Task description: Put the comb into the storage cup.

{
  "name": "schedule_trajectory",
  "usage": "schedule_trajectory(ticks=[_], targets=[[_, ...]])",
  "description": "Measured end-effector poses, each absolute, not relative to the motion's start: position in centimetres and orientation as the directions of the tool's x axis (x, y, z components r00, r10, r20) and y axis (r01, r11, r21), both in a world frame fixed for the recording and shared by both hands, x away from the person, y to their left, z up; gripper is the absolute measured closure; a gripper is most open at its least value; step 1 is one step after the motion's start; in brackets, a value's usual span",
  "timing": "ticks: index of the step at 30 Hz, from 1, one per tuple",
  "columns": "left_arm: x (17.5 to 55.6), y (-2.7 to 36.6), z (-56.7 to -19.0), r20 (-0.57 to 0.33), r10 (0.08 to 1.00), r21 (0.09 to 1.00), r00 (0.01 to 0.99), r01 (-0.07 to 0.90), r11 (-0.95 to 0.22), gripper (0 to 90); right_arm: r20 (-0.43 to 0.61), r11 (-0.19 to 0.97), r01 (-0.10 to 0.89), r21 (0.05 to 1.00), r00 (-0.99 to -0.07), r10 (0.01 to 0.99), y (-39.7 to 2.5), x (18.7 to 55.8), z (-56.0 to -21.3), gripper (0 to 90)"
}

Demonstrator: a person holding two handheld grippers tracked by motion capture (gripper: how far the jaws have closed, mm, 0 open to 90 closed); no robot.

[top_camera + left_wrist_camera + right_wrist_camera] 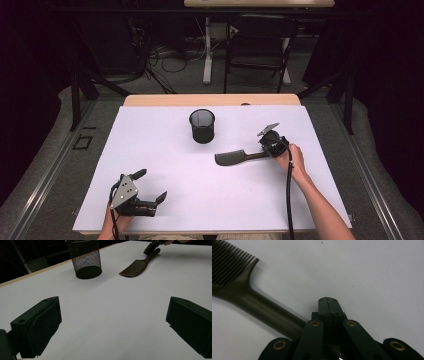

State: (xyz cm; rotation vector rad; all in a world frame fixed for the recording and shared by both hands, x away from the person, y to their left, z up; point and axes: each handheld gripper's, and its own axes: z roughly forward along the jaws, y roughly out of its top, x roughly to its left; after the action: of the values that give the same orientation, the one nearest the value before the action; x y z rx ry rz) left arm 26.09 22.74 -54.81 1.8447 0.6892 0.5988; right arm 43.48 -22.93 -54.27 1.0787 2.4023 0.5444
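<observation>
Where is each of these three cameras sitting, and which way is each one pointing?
High view: fixed above the person's side, looking forward and down on the white table; both forearms enter from the bottom, holding the left gripper and right gripper.
Left gripper view: rides on the left gripper, looking across the table between its wide-apart jaws toward the mesh cup and the comb.
Right gripper view: rides on the right gripper, looking close down at the comb's handle beside its closed jaws.
Shared: all three show the comb.
</observation>
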Motion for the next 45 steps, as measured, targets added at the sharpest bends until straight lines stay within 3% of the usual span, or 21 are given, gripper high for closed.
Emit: schedule_trajectory(ticks=[26, 33, 37, 40, 41, 45], targets=[[26.0, 22.7, -54.8, 0.090, 0.697, 0.934, 0.712, 0.183, -0.308, 0.0, -0.188, 0.596, 0.592, 0.543, -0.606, 0.773, -23.7, 40.5, -54.1, 89.2], [26.0, 22.7, -54.8, 0.090, 0.694, 0.933, 0.714, 0.184, -0.310, 0.0, -0.224, 0.610, 0.566, 0.555, -0.605, 0.764, -24.4, 40.1, -53.2, 75.8], [26.0, 22.7, -54.8, 0.092, 0.693, 0.933, 0.715, 0.182, -0.311, 0.0, -0.214, 0.616, 0.553, 0.560, -0.622, 0.753, -24.8, 39.9, -52.8, 60.9], [26.0, 22.7, -54.8, 0.090, 0.694, 0.933, 0.715, 0.184, -0.310, 0.0, -0.210, 0.619, 0.551, 0.560, -0.628, 0.749, -24.8, 39.8, -52.5, 55.8], [26.0, 22.7, -54.8, 0.089, 0.693, 0.933, 0.715, 0.184, -0.309, 0.0, -0.207, 0.629, 0.544, 0.556, -0.642, 0.738, -24.8, 39.7, -52.2, 47.7], [26.0, 22.6, -54.8, 0.089, 0.691, 0.933, 0.718, 0.183, -0.310, 0.0, -0.199, 0.631, 0.539, 0.558, -0.652, 0.732, -24.7, 39.5, -51.8, 40.4]])
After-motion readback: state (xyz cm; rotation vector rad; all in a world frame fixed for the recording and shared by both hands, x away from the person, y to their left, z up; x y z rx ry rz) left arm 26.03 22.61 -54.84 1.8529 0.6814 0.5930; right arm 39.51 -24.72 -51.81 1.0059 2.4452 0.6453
